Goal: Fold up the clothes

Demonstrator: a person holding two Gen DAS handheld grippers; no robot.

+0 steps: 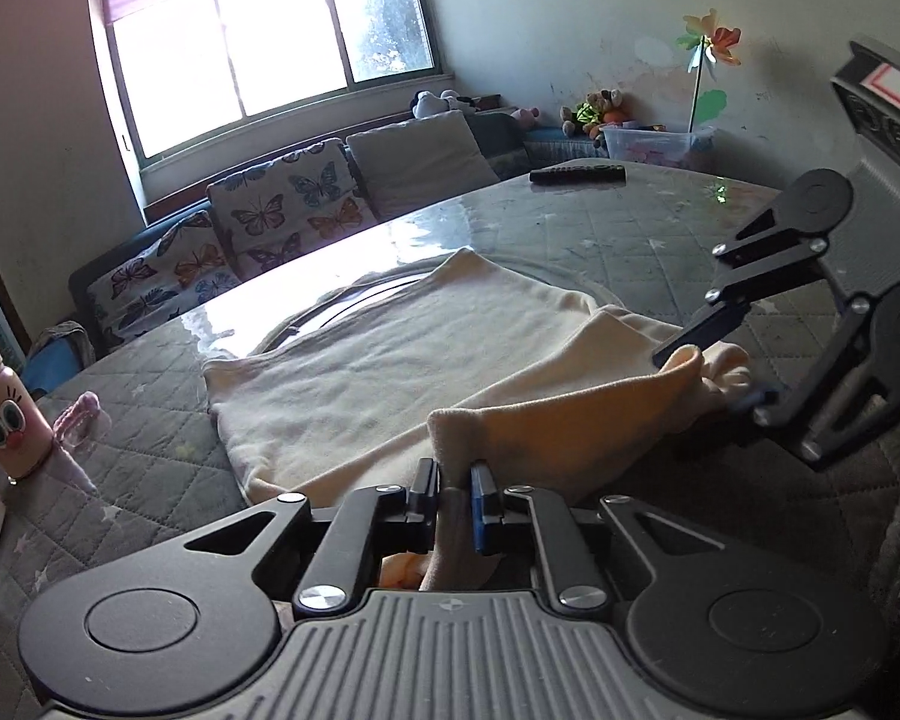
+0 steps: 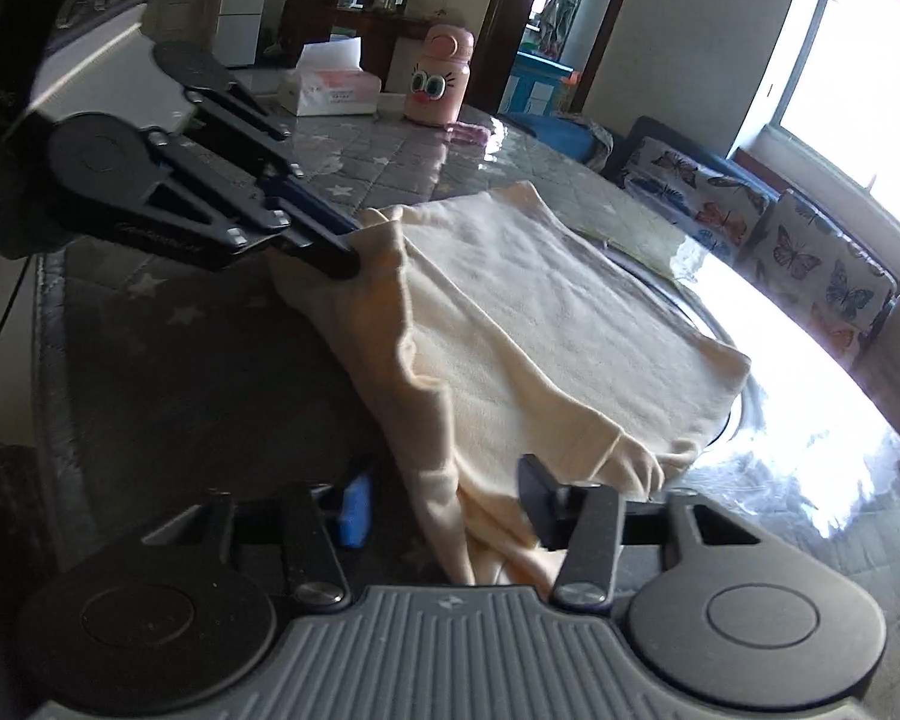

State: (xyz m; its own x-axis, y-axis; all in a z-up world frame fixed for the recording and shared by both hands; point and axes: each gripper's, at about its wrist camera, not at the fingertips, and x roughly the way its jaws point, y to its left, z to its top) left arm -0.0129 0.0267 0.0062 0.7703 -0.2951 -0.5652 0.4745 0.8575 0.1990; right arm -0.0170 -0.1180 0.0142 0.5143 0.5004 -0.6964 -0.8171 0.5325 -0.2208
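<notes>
A pink cartoon-faced bottle [image 1: 7,414] stands at the far left of the grey quilted surface [image 1: 150,468], well apart from the cream garment [image 1: 378,360], which lies spread flat in the middle of that surface. At the garment's near edge, the left tongs [image 1: 455,489] are clamped together on a raised fold of the cream cloth. Further right along the same edge, the right tongs [image 2: 444,501] stand partly apart with bunched cloth between them, one pad touching it.
</notes>
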